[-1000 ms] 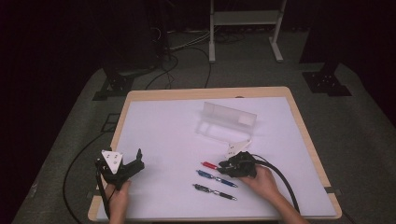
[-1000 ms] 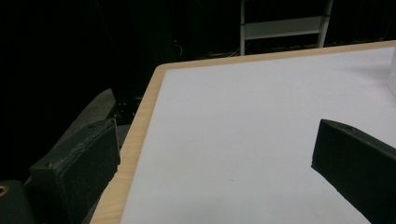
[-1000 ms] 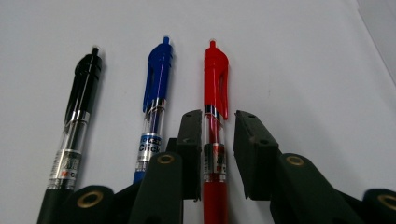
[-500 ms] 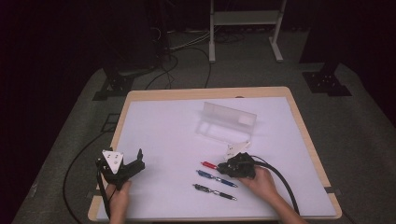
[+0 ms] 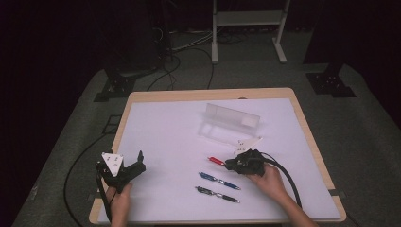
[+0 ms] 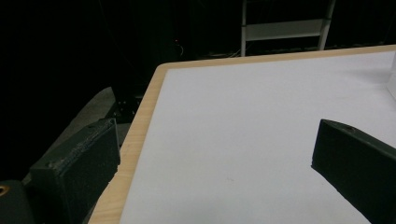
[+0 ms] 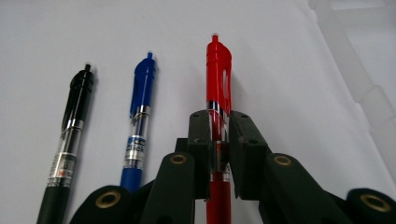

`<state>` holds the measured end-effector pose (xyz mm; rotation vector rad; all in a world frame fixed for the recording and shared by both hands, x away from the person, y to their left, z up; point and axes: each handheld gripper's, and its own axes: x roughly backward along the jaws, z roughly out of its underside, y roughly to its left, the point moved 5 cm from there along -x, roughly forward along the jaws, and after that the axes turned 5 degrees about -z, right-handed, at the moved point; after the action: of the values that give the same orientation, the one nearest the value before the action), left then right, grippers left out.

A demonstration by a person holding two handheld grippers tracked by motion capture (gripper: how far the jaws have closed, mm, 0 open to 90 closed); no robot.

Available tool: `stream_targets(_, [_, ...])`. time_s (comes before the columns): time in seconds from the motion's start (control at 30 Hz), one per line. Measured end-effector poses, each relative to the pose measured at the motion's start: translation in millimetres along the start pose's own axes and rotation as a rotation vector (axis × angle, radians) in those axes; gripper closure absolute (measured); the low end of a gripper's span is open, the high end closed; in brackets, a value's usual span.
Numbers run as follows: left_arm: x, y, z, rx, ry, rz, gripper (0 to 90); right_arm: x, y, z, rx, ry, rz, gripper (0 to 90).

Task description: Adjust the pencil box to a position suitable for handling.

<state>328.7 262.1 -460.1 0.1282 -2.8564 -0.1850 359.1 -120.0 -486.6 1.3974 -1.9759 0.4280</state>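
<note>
Right gripper view: fingers (image 7: 201,140) pinch red pen (image 7: 218,70).

Red pen (image 7: 218,70) flat on mat, clamped mid-barrel.

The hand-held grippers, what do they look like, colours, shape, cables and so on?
Both are black. The left hand-held gripper carries a grey three-cornered plate on top, as does the right hand-held gripper, which trails a thick black cable toward the table's near edge. In the right gripper view its jaws are black blocks on arms with brass-coloured rivets. The forearms look bare, with no sleeves visible.
</note>
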Motion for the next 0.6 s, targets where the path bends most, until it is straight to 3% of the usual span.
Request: stream_targets(0.6, [-0.3, 0.4, 0.3, 0.006, 0.001, 0.000, 0.4, 19.8, -28.5, -24.1, -0.003, -0.016, 0.057, 78.6])
